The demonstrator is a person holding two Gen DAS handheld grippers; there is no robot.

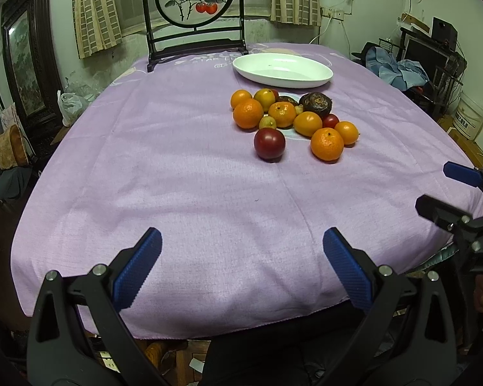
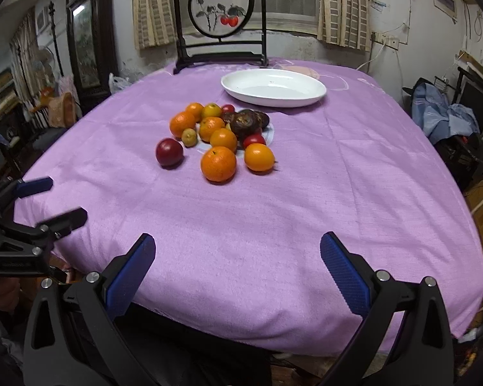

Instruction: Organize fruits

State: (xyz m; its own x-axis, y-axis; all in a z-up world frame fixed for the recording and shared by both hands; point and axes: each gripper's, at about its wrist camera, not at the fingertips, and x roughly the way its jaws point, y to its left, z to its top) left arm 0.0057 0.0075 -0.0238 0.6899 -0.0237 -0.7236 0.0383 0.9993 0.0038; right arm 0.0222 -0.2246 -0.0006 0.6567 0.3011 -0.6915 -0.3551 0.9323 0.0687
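Note:
A heap of fruit (image 1: 293, 119) (image 2: 222, 135) lies mid-table on the purple cloth: several oranges, a dark red plum (image 1: 269, 144) (image 2: 169, 151) at the near left, small red tomatoes and wrinkled brown fruits. Behind it rests an empty white oval dish (image 1: 282, 70) (image 2: 273, 87). My left gripper (image 1: 241, 267) hovers open over the near table edge, well short of the fruit. My right gripper (image 2: 238, 270) is likewise open and empty at the near edge. Each gripper shows in the other's view: the right gripper (image 1: 434, 186) at the right border, the left gripper (image 2: 64, 199) at the left border.
A black-framed round painted screen (image 1: 194, 16) (image 2: 222, 19) stands at the table's far edge behind the dish. Purple tablecloth (image 1: 193, 193) covers the table. Room clutter, a plastic bag (image 1: 71, 104) and furniture surround it.

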